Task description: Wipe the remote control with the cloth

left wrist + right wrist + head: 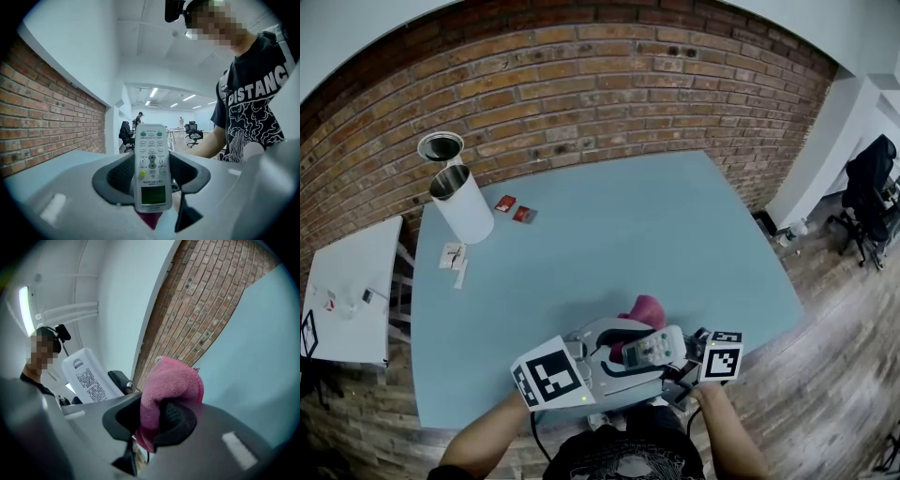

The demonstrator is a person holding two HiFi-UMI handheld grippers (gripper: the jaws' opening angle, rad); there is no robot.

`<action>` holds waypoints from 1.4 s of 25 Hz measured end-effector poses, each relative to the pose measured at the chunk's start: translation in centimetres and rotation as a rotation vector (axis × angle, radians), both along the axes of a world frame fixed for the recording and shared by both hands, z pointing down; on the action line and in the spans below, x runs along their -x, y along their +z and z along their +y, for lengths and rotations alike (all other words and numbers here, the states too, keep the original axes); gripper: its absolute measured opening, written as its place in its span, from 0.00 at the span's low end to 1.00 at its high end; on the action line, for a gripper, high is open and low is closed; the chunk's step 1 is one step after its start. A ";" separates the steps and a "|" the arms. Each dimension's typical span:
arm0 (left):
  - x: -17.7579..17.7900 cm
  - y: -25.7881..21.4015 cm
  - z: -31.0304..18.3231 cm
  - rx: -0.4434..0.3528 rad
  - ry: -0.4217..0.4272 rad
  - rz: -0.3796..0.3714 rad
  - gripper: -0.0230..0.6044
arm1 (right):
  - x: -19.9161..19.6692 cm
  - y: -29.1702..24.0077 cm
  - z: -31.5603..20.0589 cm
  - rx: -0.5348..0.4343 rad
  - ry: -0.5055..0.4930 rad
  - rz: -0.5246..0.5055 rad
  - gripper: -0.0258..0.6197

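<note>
In the left gripper view my left gripper [151, 177] is shut on a white remote control [151, 161], which stands upright between the pads with its buttons and small screen facing the camera. My right gripper [157, 416] is shut on a pink cloth [172, 383] that is bunched over its jaws. In that view the back of the remote [86, 376], with its printed label, stands just left of the cloth. In the head view the remote [654, 349] and the cloth [643, 310] meet above the blue table's near edge [487, 403], cloth behind remote.
A white cylinder bin [461, 202] and a second open cylinder [441, 147] stand at the table's far left. Two red packets [514, 209] and small white items [455, 258] lie near them. A white side table [352, 291] is at left, a brick wall behind.
</note>
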State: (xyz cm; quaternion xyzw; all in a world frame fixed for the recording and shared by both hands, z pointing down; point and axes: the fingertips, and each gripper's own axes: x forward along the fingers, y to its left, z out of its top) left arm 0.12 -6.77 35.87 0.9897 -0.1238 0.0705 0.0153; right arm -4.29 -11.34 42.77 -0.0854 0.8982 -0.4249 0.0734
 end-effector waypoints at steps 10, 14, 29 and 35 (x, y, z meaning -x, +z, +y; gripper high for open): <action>1.3 4.4 -1.0 0.029 -0.049 -0.142 0.41 | -1.7 3.2 -1.0 0.075 0.138 0.043 0.13; 2.7 8.8 -1.2 0.086 -0.065 -0.257 0.41 | -3.6 5.3 -2.1 0.102 0.249 0.100 0.13; 7.2 22.9 0.0 0.255 -0.061 -0.671 0.41 | -5.7 9.9 -2.4 0.131 0.353 0.251 0.13; 8.0 24.9 0.0 0.284 -0.056 -0.735 0.41 | -4.1 10.3 -1.7 0.123 0.312 0.276 0.13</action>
